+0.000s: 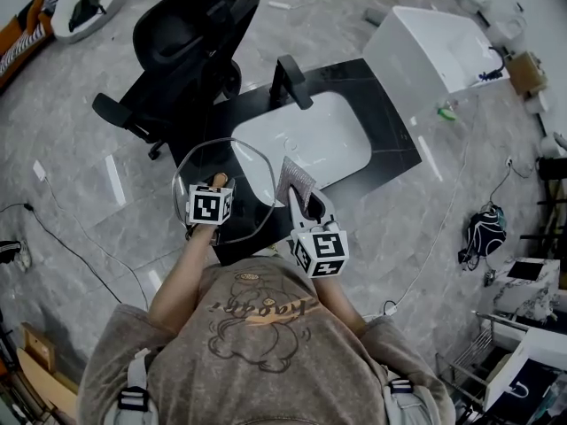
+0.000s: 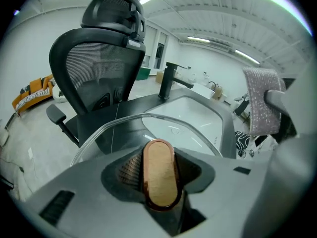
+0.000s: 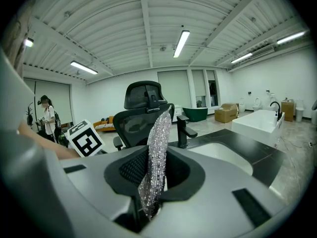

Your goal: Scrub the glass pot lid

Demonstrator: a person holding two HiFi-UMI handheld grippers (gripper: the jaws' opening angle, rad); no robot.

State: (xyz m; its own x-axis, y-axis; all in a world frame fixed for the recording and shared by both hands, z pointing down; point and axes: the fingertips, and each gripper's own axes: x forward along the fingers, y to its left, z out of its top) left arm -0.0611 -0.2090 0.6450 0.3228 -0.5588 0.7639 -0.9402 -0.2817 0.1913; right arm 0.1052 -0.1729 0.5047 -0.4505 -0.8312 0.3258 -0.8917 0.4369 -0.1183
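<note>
My left tool point(image 1: 216, 187) is clamped on the copper-coloured knob point(image 2: 159, 172) of the glass pot lid point(image 1: 241, 168), holding it up over the near edge of the black surface point(image 1: 390, 140). My right tool point(image 3: 153, 182) pinches a limp, glittery scrubbing cloth point(image 3: 157, 148) just beside it. The lid looks stiff, slick and breakable, so I judge the knob the safest hold. Beyond are the white sink point(image 1: 306, 144), the black tap point(image 1: 291, 80) and an office chair point(image 1: 190, 42).
</note>
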